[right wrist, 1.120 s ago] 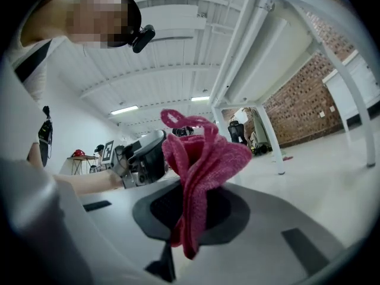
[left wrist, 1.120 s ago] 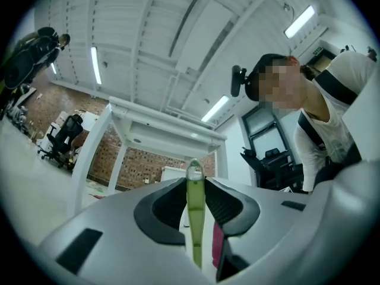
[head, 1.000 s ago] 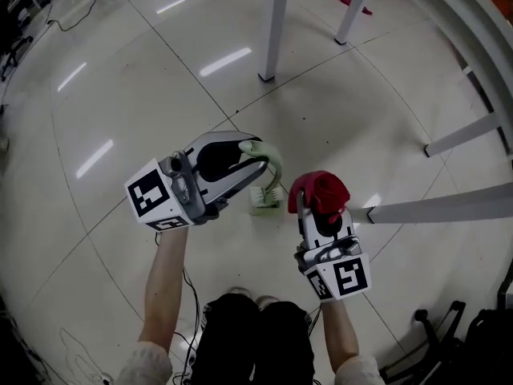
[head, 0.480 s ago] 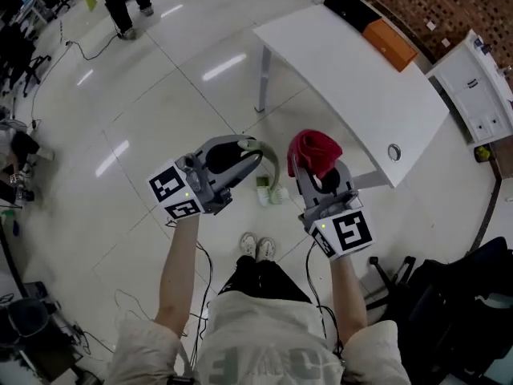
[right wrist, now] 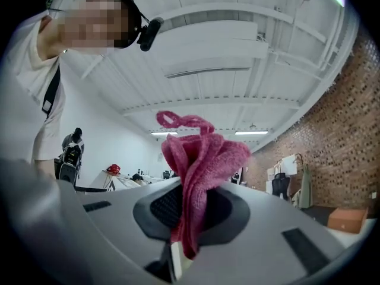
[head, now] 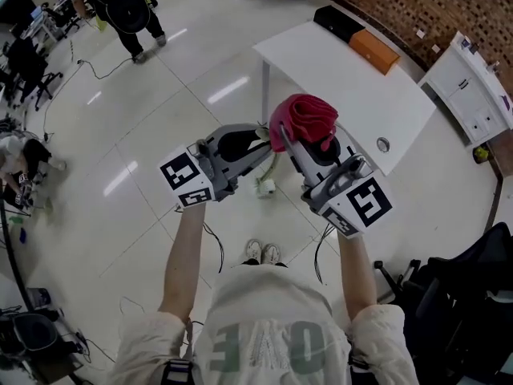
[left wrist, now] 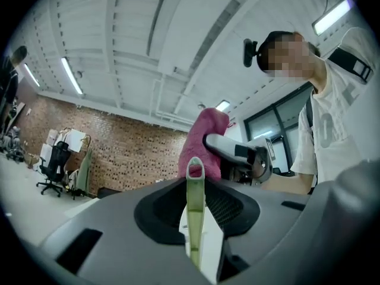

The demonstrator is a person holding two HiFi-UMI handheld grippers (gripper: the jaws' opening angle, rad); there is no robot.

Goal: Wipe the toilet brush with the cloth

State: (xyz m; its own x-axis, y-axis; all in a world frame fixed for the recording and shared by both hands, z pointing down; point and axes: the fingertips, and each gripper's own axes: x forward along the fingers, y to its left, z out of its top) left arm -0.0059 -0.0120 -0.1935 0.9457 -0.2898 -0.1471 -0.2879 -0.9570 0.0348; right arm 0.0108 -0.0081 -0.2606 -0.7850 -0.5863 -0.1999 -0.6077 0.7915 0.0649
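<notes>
In the head view my left gripper (head: 258, 147) is shut on the pale green handle of the toilet brush (head: 274, 165); its light head (head: 264, 188) hangs below, high above the floor. In the left gripper view the handle (left wrist: 194, 215) stands upright between the jaws of my left gripper (left wrist: 195, 189), loop end on top. My right gripper (head: 290, 137) is shut on a bunched red cloth (head: 304, 117), close to the right of the handle. The cloth (right wrist: 200, 171) fills the jaws of my right gripper (right wrist: 189, 209) in the right gripper view, and the cloth (left wrist: 202, 144) shows past the handle.
A white table (head: 353, 95) stands ahead with a black box (head: 337, 22) and an orange box (head: 373, 50) on it. A white cabinet (head: 469, 87) is at far right. A person (head: 120, 6) stands at upper left. Black bags (head: 473, 295) sit at lower right.
Both grippers have risen far from the floor with the brush and the cloth still held. The right gripper has closed in on the left, so the cloth now sits beside the handle.
</notes>
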